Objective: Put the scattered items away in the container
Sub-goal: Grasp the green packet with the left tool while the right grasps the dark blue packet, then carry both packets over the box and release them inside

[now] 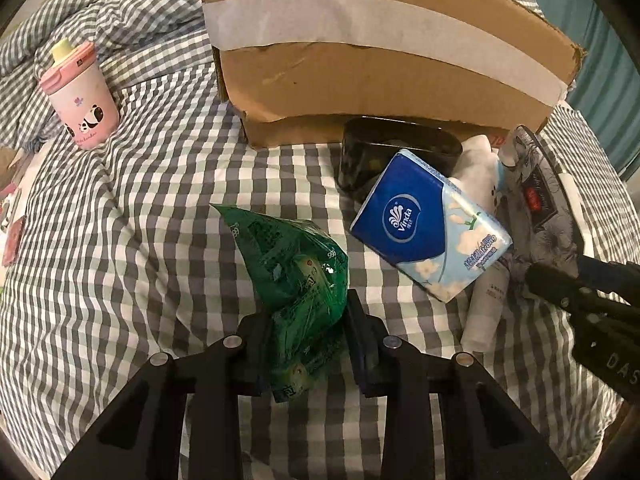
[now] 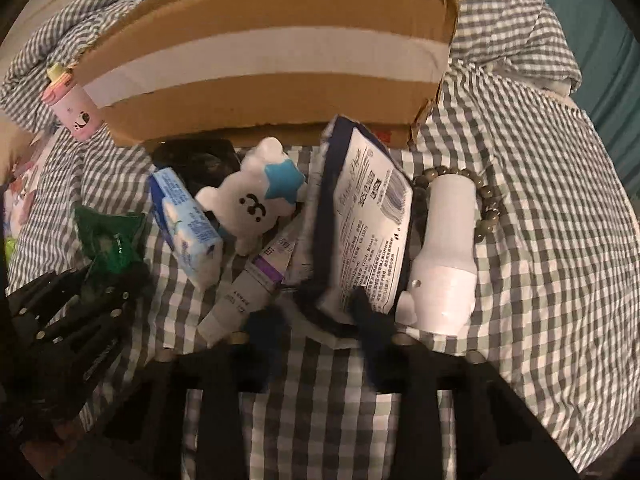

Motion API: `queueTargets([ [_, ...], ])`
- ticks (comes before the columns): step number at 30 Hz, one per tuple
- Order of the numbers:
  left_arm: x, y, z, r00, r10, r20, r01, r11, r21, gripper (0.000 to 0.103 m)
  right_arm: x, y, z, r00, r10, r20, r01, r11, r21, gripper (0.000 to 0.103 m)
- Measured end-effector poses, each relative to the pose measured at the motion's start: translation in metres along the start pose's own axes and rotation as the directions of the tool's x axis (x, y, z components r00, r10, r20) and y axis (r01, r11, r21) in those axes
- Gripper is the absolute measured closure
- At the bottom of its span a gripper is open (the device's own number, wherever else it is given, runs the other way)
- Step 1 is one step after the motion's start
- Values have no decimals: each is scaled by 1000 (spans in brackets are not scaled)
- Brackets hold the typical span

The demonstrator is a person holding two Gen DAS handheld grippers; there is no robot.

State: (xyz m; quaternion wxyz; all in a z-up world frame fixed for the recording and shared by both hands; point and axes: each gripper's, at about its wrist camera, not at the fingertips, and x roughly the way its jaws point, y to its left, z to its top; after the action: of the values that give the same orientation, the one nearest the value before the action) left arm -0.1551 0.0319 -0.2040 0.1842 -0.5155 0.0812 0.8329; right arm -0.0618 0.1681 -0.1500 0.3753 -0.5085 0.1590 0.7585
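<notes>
your left gripper (image 1: pixel 308 344) clamped on green snack bag (image 1: pixel 292 280), in front of cardboard box (image 1: pixel 360 60) | right gripper (image 2: pixel 316 320) blurred, pinching flat packet (image 2: pixel 368 216) | bead bracelet (image 2: pixel 486 204) only in right view, half hidden behind white bottle (image 2: pixel 444 256)

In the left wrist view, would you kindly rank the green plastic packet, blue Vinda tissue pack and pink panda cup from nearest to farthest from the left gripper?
1. Green plastic packet: between the left gripper jaws.
2. Blue Vinda tissue pack: ahead, right.
3. Pink panda cup: far left, upright.
</notes>
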Motion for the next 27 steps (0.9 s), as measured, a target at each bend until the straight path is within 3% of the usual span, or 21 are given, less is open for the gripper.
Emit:
queueTargets([
  [8, -12, -6, -1, 1000, 20, 22, -21, 1000, 14, 72, -28, 2, -8, 999, -2, 36, 2, 1000, -2, 85],
  [27, -89, 2, 22, 985, 22, 173, -27, 999, 25, 72, -103, 13, -4, 987, 13, 160, -12, 1000, -2, 85],
])
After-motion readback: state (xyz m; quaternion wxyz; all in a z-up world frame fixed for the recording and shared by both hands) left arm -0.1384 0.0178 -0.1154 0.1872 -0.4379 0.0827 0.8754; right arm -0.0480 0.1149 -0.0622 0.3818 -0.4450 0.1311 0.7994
